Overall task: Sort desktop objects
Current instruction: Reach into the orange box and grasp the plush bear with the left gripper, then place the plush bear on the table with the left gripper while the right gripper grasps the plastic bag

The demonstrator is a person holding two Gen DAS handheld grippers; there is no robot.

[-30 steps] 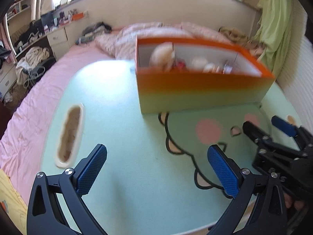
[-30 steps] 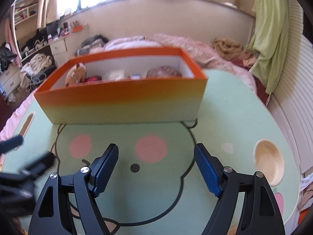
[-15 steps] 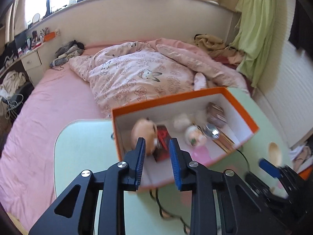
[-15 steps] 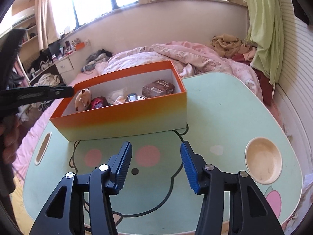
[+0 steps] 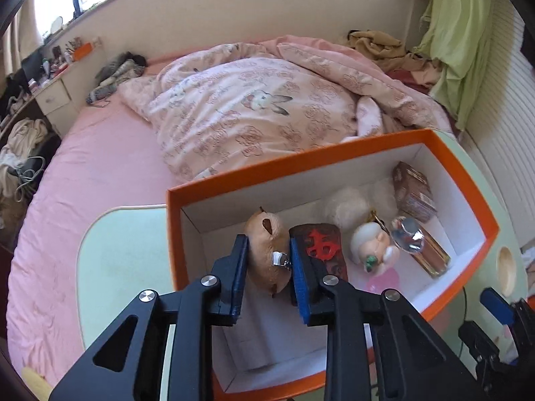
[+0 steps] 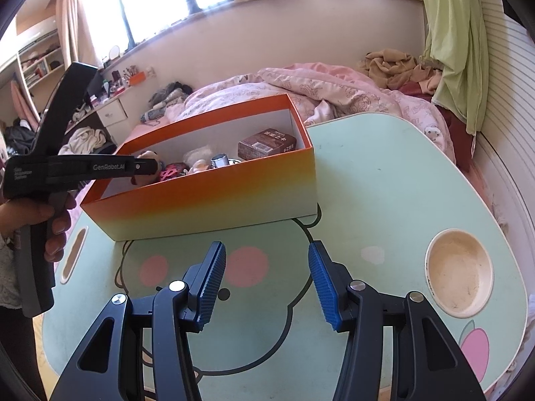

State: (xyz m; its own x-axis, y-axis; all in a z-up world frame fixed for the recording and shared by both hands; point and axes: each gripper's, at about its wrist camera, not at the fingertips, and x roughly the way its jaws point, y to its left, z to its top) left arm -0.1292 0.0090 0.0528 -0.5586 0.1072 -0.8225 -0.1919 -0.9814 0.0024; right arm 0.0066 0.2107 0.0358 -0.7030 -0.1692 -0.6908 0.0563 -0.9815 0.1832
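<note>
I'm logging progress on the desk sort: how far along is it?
Nothing looks sorted out yet. Everything sits in the orange box: brown carton, dark plaque, white figurine. In hand: the left gripper straddles the tan plush toy inside the box, contact unclear. The right gripper hangs open over the table.

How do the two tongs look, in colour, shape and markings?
Both tongs have black angular frames with triangular cut-outs, silver round bolts and ribbed blue pads. The left tongs appear from the side in the right wrist view: a black pistol-shaped body with a grey handle and white "GenRobot.AI" lettering. The right tongs have the same design. The left hand is bare.
</note>
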